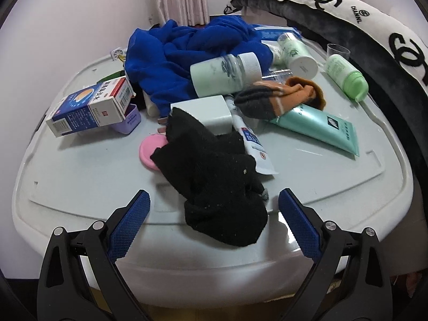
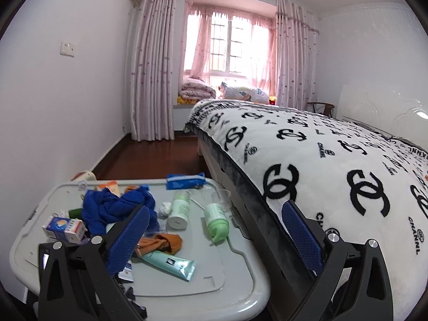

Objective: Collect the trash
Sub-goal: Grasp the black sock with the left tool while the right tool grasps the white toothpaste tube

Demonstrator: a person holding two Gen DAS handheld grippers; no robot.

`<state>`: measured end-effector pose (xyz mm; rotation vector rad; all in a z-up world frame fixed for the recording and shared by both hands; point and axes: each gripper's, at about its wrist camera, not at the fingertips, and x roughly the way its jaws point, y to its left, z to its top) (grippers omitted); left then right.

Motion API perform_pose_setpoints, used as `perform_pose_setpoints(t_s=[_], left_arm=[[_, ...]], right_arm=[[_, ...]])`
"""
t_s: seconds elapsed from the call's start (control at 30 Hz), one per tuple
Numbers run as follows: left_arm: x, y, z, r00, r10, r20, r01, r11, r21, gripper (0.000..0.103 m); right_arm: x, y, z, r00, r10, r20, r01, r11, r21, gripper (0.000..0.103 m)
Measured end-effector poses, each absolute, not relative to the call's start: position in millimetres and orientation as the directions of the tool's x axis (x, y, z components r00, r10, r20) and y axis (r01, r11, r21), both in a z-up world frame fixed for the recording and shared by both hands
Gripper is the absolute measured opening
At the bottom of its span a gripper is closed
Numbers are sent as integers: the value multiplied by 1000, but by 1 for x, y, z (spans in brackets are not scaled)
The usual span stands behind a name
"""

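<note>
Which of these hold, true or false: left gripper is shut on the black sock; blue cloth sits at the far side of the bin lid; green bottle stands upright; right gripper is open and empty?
1. The left gripper is shut on the black sock. False: it is open, a finger on each side of the sock.
2. The blue cloth lies at the far side of the bin lid. True.
3. The green bottle stands upright. False: it lies on its side.
4. The right gripper is open and empty. True.

The black left gripper with blue ribbed pads (image 1: 214, 206) is held wide apart. The matching black right gripper (image 2: 215, 219) is likewise spread, nothing gripped.
</note>
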<state>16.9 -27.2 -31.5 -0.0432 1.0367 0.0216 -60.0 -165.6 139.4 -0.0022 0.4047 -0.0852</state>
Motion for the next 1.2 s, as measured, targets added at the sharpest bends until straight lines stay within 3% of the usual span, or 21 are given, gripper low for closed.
perform_pose_setpoints(t_s=[0.07, 0.1, 0.13, 0.17, 0.23, 0.33, 0.6, 0.87, 1.1, 1.17, 1.2], left_arm=[[18, -28, -33, 523, 30, -852, -45, 999, 7, 93], [18, -27, -34, 532, 34, -846, -48, 999, 10, 85], [17, -25, -33, 547, 2, -837, -36, 999, -21, 69], [17, -24, -33, 550, -51, -834, -10, 998, -68, 61], [17, -22, -31, 559, -49, -828, -19, 997, -72, 35], [18, -17, -31, 555, -60, -829, -3, 997, -74, 21], [-7, 22, -10, 563, -8, -826, -8, 1000, -16, 18], [-33, 65, 2, 603, 14, -798, -25, 1000, -1, 18], [-40, 89, -7, 611, -1, -792, -34, 999, -28, 18], [-42, 92, -8, 611, -13, -791, -33, 999, -42, 18], [-43, 93, -8, 613, -18, -790, -30, 998, -46, 18]], right_arm=[[-54, -163, 131, 904, -81, -420, 77, 997, -26, 98], [-51, -161, 126, 897, -86, -434, 79, 996, -34, 98], [-48, -159, 122, 891, -86, -447, 76, 996, -40, 98], [-47, -158, 119, 886, -86, -456, 73, 996, -45, 98], [-42, -154, 111, 877, -95, -470, 76, 995, -58, 98], [-36, -151, 102, 870, -100, -482, 76, 995, -69, 98], [-27, -139, 78, 849, -58, -525, 1, 994, -108, 98], [-20, -61, 23, 767, 151, -624, -245, 967, -67, 98], [-3, -17, 6, 754, 151, -639, -300, 945, -130, 97], [8, -15, 2, 741, 145, -656, -295, 948, -124, 95], [14, -12, -2, 731, 136, -669, -293, 948, -127, 88]])
